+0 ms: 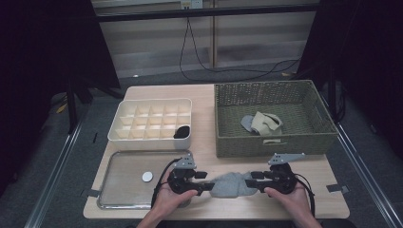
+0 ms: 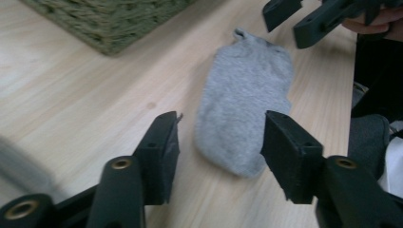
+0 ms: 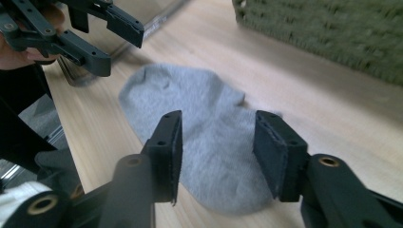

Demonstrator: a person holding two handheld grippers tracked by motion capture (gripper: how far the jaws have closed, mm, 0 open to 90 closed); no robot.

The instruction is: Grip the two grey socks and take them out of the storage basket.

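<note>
Both tongs, left [image 1: 205, 181] and right [image 1: 252, 181], gape apart over the grey sock [image 1: 230, 184].

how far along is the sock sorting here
Done, by the look of it: one dark rolled item sits in a compartment of the white divider box. In hand: a grey sock lies flat on the table, with the left gripper and right gripper at its two ends, jaws open and not pinching it. Left: rolling or folding this sock, then probably the socks in the woven basket.
</note>
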